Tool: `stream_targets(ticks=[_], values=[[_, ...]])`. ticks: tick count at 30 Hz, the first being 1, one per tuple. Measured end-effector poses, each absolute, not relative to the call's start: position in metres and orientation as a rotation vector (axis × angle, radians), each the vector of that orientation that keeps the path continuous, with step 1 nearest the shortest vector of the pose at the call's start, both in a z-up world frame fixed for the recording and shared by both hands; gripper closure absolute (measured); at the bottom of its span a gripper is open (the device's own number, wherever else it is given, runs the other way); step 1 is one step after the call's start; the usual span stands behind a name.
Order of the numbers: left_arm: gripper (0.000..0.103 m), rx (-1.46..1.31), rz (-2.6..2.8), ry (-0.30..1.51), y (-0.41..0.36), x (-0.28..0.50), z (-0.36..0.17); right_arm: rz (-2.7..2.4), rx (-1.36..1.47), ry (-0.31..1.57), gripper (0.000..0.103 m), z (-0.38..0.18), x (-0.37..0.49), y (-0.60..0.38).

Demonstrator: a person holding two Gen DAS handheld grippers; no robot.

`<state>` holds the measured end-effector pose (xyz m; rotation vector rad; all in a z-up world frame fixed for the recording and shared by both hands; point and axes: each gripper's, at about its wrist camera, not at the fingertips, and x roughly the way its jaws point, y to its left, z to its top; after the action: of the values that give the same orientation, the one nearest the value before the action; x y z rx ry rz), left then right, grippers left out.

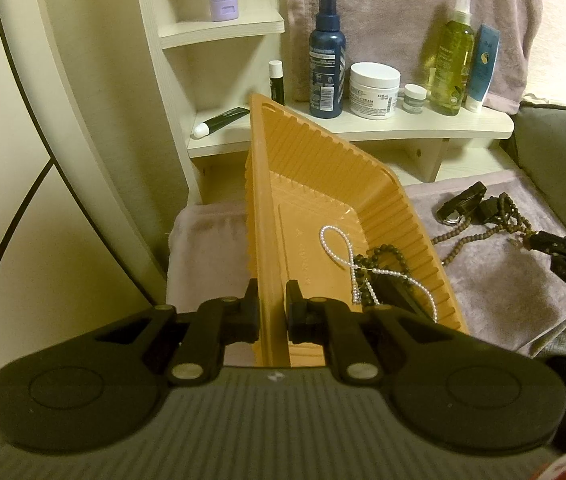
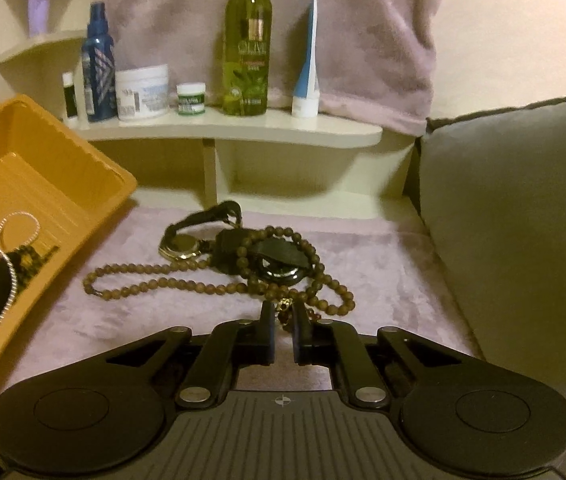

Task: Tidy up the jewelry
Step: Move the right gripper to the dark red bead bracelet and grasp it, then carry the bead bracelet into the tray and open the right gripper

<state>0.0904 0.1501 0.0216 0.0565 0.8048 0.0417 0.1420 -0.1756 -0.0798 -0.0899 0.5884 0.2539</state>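
Note:
My left gripper (image 1: 271, 308) is shut on the near rim of an orange ribbed tray (image 1: 335, 168), which is tilted. In the tray lie a white pearl string (image 1: 343, 252) and a dark bead strand (image 1: 387, 256). The tray also shows at the left of the right wrist view (image 2: 43, 168). On the pink towel lie a brown bead necklace (image 2: 155, 276), a gold-rimmed watch (image 2: 181, 246) and a black watch (image 2: 279, 268). My right gripper (image 2: 282, 320) is nearly shut around a small gold piece at the necklace's near end. The right gripper shows at the right of the left wrist view (image 1: 539, 242).
A cream shelf (image 2: 243, 128) behind holds a blue bottle (image 2: 97, 64), a white jar (image 2: 143, 92), a small jar (image 2: 191, 98), a green spray bottle (image 2: 247, 52) and a blue-white tube (image 2: 309, 60). A grey cushion (image 2: 523, 220) stands at the right.

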Motion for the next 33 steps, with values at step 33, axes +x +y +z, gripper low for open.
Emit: stream_targets(ticks=[33], values=[[0.093,0.061,0.039,0.8,0.148,0.09,0.025,0.52,-0.03,0.446,0.095,0.001,0.122,-0.14]])
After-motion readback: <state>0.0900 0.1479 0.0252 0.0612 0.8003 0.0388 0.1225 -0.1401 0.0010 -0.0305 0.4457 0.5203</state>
